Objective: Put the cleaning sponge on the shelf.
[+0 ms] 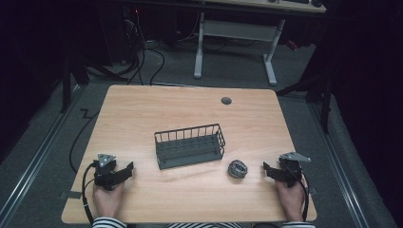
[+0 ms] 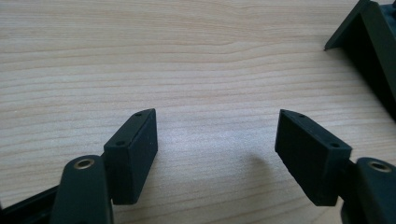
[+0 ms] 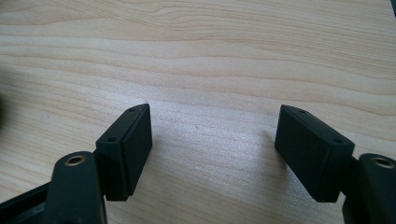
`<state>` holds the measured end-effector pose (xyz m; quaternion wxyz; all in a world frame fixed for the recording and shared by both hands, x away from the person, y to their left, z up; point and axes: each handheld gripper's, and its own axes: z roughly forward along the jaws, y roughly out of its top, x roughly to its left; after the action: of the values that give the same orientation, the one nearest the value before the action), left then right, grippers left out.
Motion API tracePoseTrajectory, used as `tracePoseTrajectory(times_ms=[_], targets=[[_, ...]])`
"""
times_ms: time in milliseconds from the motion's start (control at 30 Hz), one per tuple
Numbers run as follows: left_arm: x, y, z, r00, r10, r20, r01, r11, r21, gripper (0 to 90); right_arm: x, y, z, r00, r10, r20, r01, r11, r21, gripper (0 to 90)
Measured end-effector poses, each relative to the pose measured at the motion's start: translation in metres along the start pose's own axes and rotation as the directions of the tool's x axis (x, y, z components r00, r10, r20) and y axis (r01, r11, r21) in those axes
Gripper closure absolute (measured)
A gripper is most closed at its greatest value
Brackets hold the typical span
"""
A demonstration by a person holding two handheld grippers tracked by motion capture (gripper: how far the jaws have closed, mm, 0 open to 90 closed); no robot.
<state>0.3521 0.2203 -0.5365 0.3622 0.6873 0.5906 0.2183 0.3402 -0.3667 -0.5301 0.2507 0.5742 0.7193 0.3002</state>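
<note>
A dark wire basket (image 1: 190, 145) stands in the middle of the wooden table (image 1: 142, 109). Just right of its front corner lies a round steel-wool scrubber (image 1: 237, 168). My left gripper (image 1: 127, 169) rests at the table's front left, held by a hand, jaws wide apart with bare wood between them (image 2: 215, 135). A corner of the basket (image 2: 369, 51) shows at the top right of the left gripper view. My right gripper (image 1: 267, 170) rests at the front right, a little right of the scrubber, also open over bare wood (image 3: 214, 133).
A grey cable grommet (image 1: 226, 100) sits near the table's far edge. Beyond the table stand a white desk frame (image 1: 235, 42) and loose cables on the floor. Striped sleeves show at the bottom edge.
</note>
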Motion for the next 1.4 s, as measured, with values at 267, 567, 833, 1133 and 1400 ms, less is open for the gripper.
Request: tracePoseTrajectory(times_ms=[267, 567, 833, 1133, 1400], targets=[[-0.01, 0.001, 0.004, 0.9951, 0.074, -0.065, -0.072, 0.9969, 0.031, 28.2, 0.0, 0.0, 0.0, 1.0, -0.001, 0.0, 0.001, 1.0, 0.002, 27.5], [-0.012, 0.001, 0.005, 0.9938, 0.092, -0.063, -0.09, 0.9953, 0.036, 27.1, -0.001, 0.002, -0.003, 0.9998, -0.004, -0.018, 0.005, 0.999, 0.033, 27.4], [-0.011, 0.001, 0.005, 0.9941, 0.09, -0.06, -0.088, 0.9955, 0.035, 26.9, 0.003, 0.002, -0.017, 0.9988, -0.003, -0.05, 0.005, 0.999, 0.034, 29.0], [-0.011, 0.001, 0.004, 0.9944, 0.088, -0.057, -0.087, 0.9956, 0.035, 26.8, 0.022, 0.0, -0.037, 0.9901, -0.057, -0.128, 0.058, 0.998, 0.008, 28.8], [-0.011, 0.001, 0.004, 0.9946, 0.088, -0.055, -0.086, 0.9957, 0.035, 26.4, 0.045, 0.002, -0.045, 0.9726, -0.101, -0.21, 0.101, 0.995, -0.008, 28.0]])
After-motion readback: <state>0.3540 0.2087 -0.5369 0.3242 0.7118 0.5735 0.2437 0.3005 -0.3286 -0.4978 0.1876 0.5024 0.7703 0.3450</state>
